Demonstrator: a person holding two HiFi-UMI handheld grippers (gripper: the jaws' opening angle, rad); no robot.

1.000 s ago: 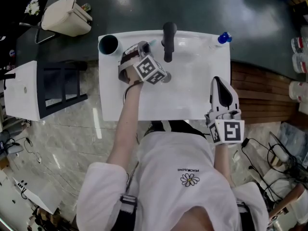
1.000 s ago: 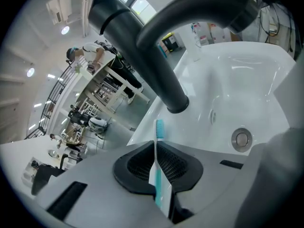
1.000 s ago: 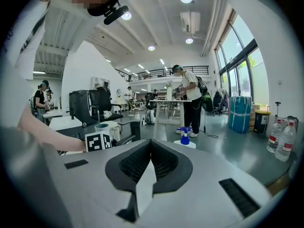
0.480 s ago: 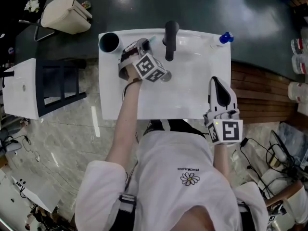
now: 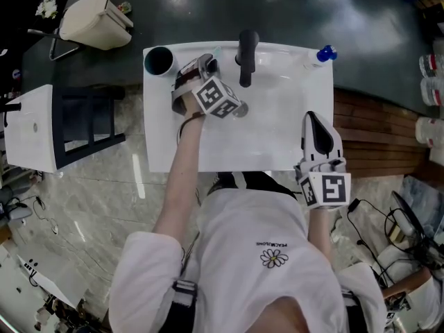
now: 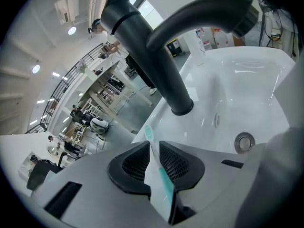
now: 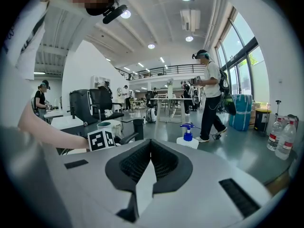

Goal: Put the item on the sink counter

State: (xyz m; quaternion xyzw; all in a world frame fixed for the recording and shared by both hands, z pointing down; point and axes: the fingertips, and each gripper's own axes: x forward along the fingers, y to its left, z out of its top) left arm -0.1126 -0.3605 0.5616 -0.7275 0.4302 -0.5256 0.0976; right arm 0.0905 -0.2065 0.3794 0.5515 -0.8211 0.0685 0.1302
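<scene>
Head view: my left claw (image 5: 203, 66) hangs over the bench (image 5: 166, 144), just left of the faucet (image 5: 244, 57). My right claw (image 5: 318, 127) sits well to the faucet's right, idle. Left gripper view: the jaws have just been opening and are now slightly apart. The toothbrush (image 6: 164, 183) stands loose between the pads, its bristle end toward the bench edge left of the faucet base. Hazard, as I judge it: freed while tilted, it may slide right of the faucet into the basin (image 6: 247, 94), or tip off the far edge. Right gripper view: jaws together, nothing held.
</scene>
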